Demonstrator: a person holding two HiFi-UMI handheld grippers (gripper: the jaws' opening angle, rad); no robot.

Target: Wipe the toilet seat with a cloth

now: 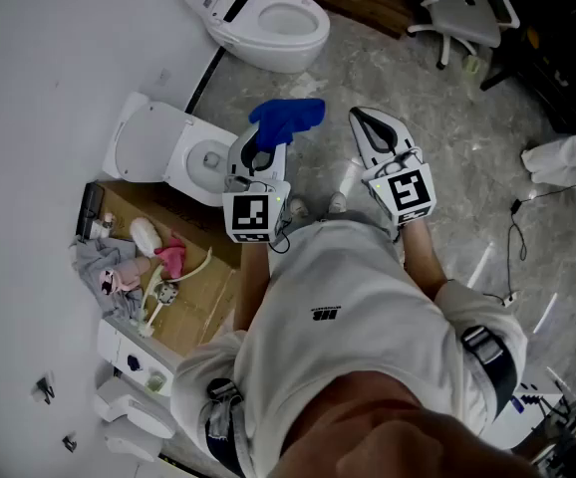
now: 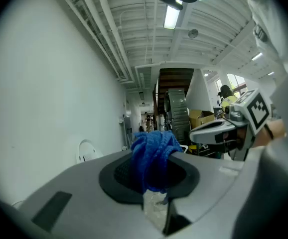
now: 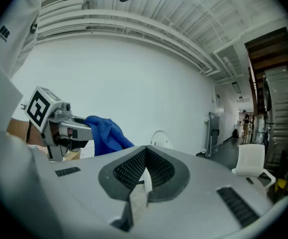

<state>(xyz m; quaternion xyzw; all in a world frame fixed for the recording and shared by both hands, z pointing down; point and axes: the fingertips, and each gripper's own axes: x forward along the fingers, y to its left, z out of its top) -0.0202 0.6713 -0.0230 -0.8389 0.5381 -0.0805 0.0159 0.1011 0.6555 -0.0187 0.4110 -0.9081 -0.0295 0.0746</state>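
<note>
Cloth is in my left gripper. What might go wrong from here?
The blue cloth is bunched and pinched in the left gripper by one part only; wiping pressure may tug it loose into the open bowl of the near toilet. The cardboard piled with clutter sits right beside that toilet, so the cloth might snag there.

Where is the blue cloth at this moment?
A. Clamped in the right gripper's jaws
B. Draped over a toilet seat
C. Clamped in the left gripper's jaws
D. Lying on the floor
C: the left gripper view shows the blue cloth bunched between the jaws of the left gripper, while the right gripper has its jaws together on nothing.
</note>
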